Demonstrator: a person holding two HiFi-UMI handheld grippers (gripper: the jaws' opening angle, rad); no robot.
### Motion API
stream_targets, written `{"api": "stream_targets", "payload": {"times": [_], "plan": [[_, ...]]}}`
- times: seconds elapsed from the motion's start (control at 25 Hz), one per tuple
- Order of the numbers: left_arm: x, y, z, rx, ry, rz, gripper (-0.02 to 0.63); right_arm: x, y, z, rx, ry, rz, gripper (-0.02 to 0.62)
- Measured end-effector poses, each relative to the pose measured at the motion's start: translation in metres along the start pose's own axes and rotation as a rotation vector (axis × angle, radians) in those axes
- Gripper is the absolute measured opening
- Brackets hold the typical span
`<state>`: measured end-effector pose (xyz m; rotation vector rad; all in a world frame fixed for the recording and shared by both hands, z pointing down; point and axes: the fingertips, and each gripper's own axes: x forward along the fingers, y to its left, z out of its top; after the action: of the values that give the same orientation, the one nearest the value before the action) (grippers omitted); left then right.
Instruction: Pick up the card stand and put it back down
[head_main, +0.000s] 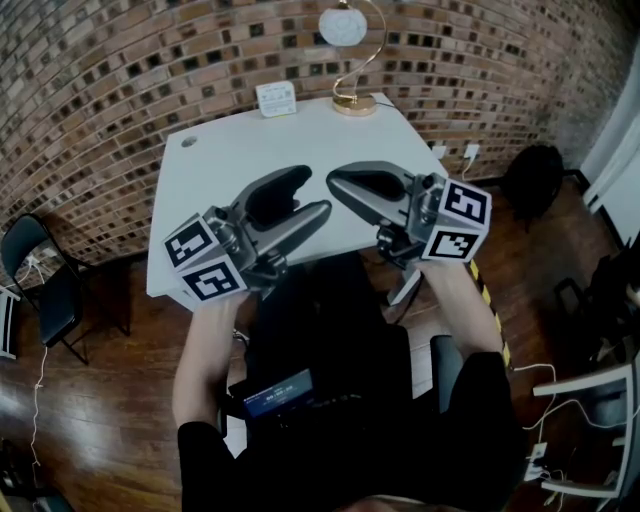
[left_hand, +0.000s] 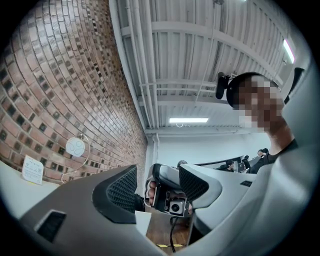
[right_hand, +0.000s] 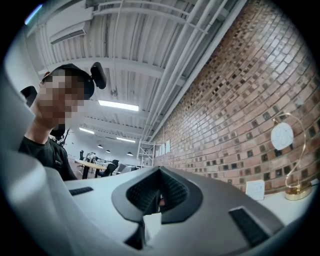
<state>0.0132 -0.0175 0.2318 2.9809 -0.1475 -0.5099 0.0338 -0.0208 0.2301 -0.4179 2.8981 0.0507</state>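
Note:
The card stand (head_main: 275, 98) is a small white upright card at the far edge of the white table (head_main: 210, 170), close to the brick wall. It also appears as the card stand (left_hand: 33, 169) and the card stand (right_hand: 255, 189) in the gripper views. Both grippers hover over the table's near edge, far from the stand, tips pointing at each other. My left gripper (head_main: 315, 192) (left_hand: 157, 175) is open, nothing between its jaws. My right gripper (head_main: 335, 180) (right_hand: 159, 172) is shut, its ribbed pads meeting on nothing.
A gold lamp with a round white shade (head_main: 345, 30) (left_hand: 76, 147) (right_hand: 282, 136) stands right of the stand. A black chair (head_main: 45, 285) is left of the table, a dark bag (head_main: 530, 180) and wall sockets (head_main: 470, 152) to the right, a white chair (head_main: 590, 400) at lower right.

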Motion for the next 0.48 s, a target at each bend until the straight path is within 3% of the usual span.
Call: {"api": "stream_targets", "payload": {"times": [0.48], "plan": [[0.0047, 0.0027, -0.0045, -0.012, 0.003, -0.001, 0.264, -0.0053, -0.0047, -0.0022, 0.012, -0.004, -0.005, 0.012]]}}
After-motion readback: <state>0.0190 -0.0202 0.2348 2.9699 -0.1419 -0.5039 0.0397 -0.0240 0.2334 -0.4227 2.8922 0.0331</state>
